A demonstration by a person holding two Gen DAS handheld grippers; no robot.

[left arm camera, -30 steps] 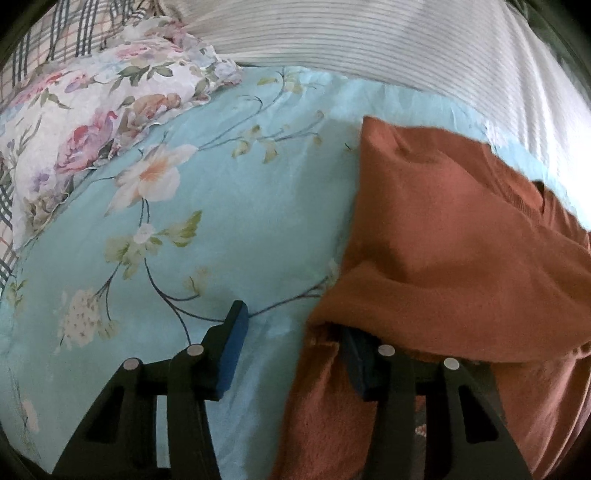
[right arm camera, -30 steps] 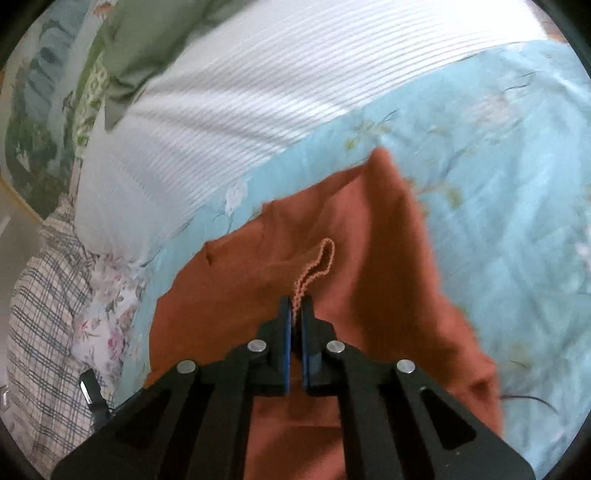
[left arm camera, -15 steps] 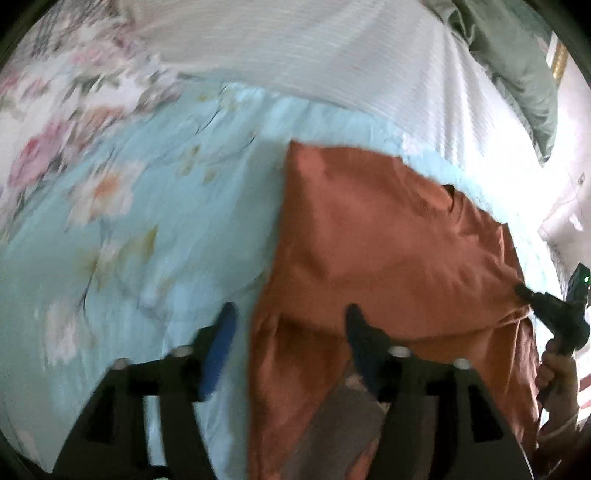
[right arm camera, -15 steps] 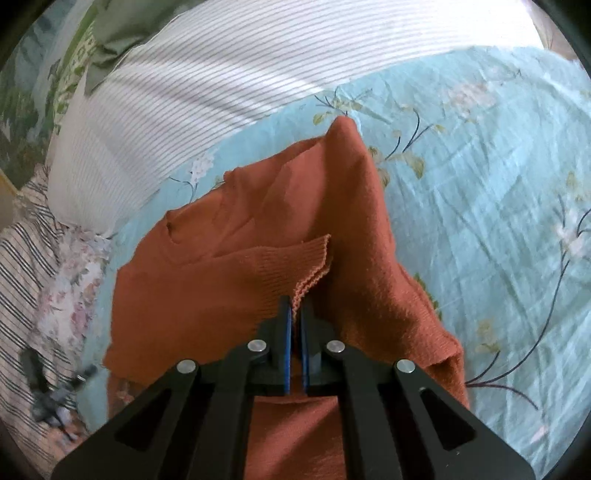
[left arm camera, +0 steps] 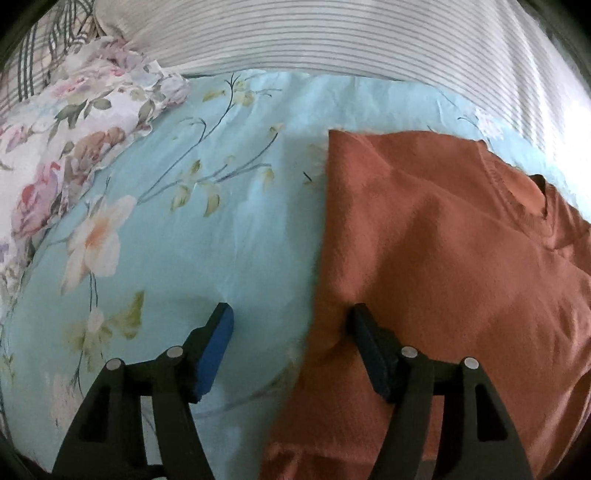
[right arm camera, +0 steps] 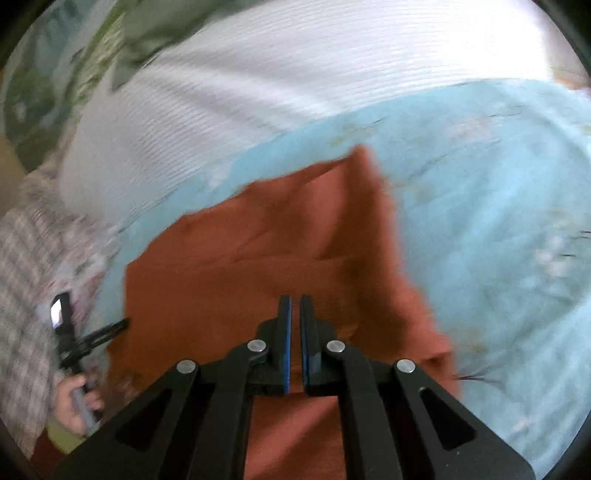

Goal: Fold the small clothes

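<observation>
A rust-orange knit sweater (left arm camera: 443, 251) lies on a light blue floral bedsheet (left arm camera: 207, 229), its left side folded in to a straight edge and its neck opening at the right. My left gripper (left arm camera: 291, 314) is open, straddling the sweater's left edge; its right finger rests on the fabric, its left over the sheet. In the right wrist view the sweater (right arm camera: 266, 251) fills the middle. My right gripper (right arm camera: 294, 299) hovers over it with jaws nearly together and nothing between them. The view is blurred.
A white striped cover (left arm camera: 332, 33) runs along the far side. A rose-print pillow (left arm camera: 66, 122) and plaid cloth lie at the left. In the right wrist view, a green cloth (right arm camera: 147, 37) is at top left, and the person's hand holds the left gripper (right arm camera: 70, 343) at the left edge.
My right gripper has let go of the ribbed sleeve cuff, which now lies on the sweater. My left gripper has swung back to the sweater's left edge, still open.
</observation>
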